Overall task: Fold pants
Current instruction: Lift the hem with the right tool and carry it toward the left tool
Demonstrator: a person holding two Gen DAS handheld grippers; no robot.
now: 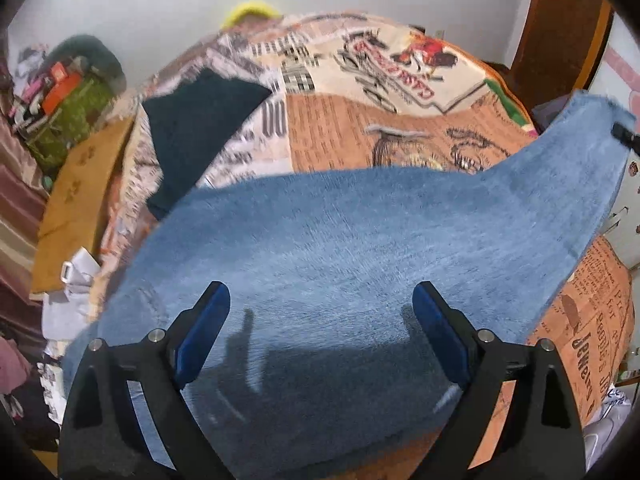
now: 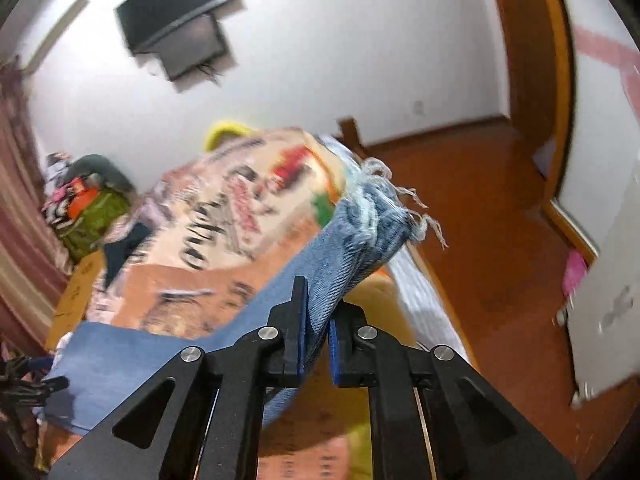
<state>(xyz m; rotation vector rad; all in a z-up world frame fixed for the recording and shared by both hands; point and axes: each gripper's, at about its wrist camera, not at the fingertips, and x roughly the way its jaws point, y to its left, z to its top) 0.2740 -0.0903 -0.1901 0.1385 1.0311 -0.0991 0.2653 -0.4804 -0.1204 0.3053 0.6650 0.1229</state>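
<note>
Blue denim pants (image 1: 340,248) lie across a bed with a printed orange and cream blanket (image 1: 360,120). My left gripper (image 1: 320,320) hovers over the wide part of the pants, open, with nothing between its blue pads. One leg of the pants rises to the upper right, where the tip of the right gripper (image 1: 624,132) holds it. In the right wrist view my right gripper (image 2: 318,320) is shut on the frayed hem end of the pants (image 2: 360,232), lifted off the blanket (image 2: 224,216).
A folded dark garment (image 1: 200,128) lies on the bed at the far left. A brown cardboard piece (image 1: 80,208) and a cluttered pile (image 1: 68,92) sit left of the bed. A wooden floor (image 2: 480,220), a door frame (image 2: 532,60) and a wall-mounted screen (image 2: 180,20) lie right and beyond.
</note>
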